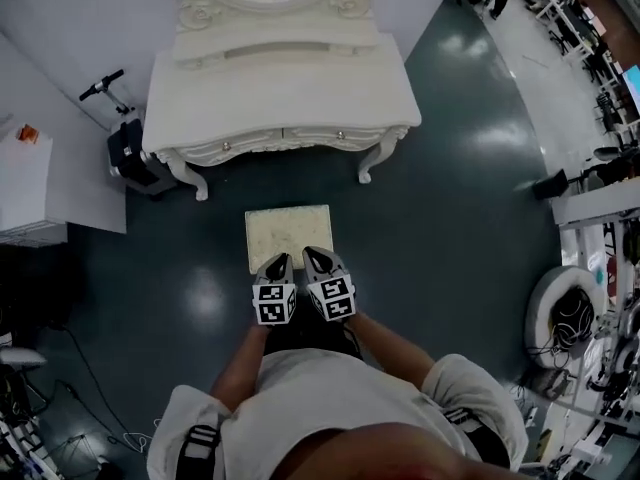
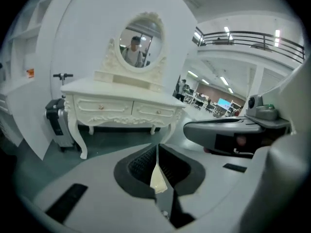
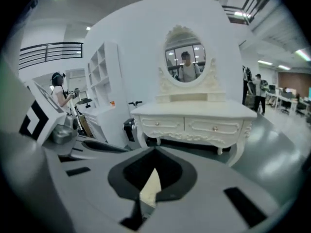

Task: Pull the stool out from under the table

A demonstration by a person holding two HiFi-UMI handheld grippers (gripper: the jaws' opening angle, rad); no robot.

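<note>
A cream square-topped stool (image 1: 288,233) stands on the dark floor in front of the white carved dressing table (image 1: 280,98), out from under it. My left gripper (image 1: 278,259) and right gripper (image 1: 316,254) hang side by side over the stool's near edge, both shut with nothing in them. In the left gripper view the left gripper (image 2: 156,152) has its pads pressed together, and a cream sliver of the stool (image 2: 158,178) shows below them. The right gripper (image 3: 154,154) looks the same, with the stool (image 3: 150,191) beneath it. Both views face the table (image 2: 121,106) (image 3: 194,115) and its oval mirror.
A black case with a scooter handle (image 1: 130,153) stands at the table's left end, beside a white shelf unit (image 1: 40,188). Cables lie on the floor at the lower left. A round white holder with cables (image 1: 565,313) and benches line the right side.
</note>
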